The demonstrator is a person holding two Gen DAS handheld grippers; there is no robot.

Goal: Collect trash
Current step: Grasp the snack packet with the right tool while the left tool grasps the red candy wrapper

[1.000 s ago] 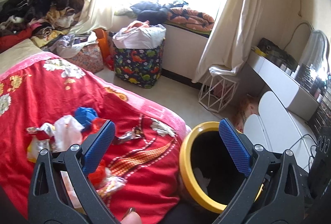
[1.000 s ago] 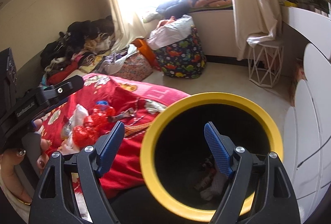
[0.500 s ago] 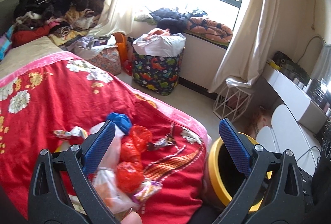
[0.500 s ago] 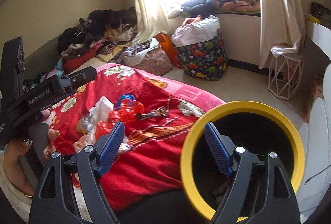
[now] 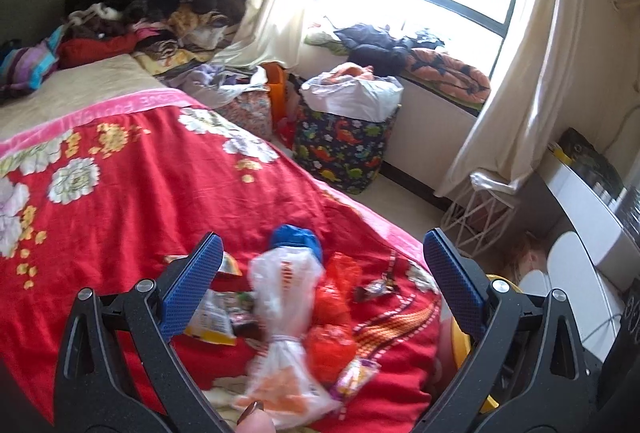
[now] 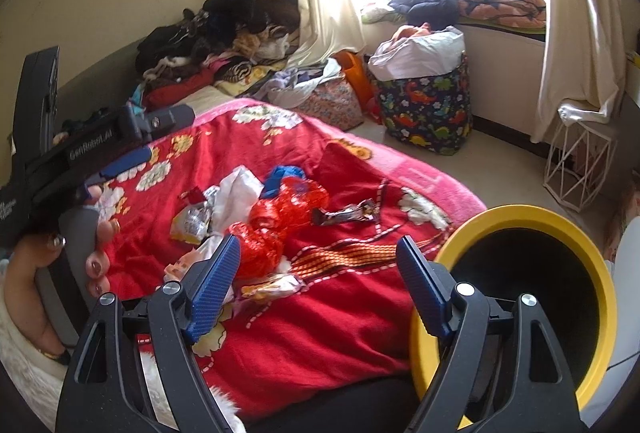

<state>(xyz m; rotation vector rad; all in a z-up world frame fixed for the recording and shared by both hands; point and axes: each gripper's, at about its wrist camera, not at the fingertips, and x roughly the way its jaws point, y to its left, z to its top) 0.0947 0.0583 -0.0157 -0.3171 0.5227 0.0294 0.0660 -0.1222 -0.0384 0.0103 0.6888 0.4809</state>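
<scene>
Now that you've swung both grippers off the yellow bin (image 6: pixel 520 225) toward the trash pile (image 5: pixel 296 297), picking resumes. Left gripper (image 5: pixel 320 273) and right gripper (image 6: pixel 318 273) fingers gape wide, empty.

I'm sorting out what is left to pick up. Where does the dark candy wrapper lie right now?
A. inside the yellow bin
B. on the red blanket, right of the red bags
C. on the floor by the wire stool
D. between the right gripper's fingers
B: the wrapper lies flat on the blanket, just right of the red bags, outside the bin.
</scene>
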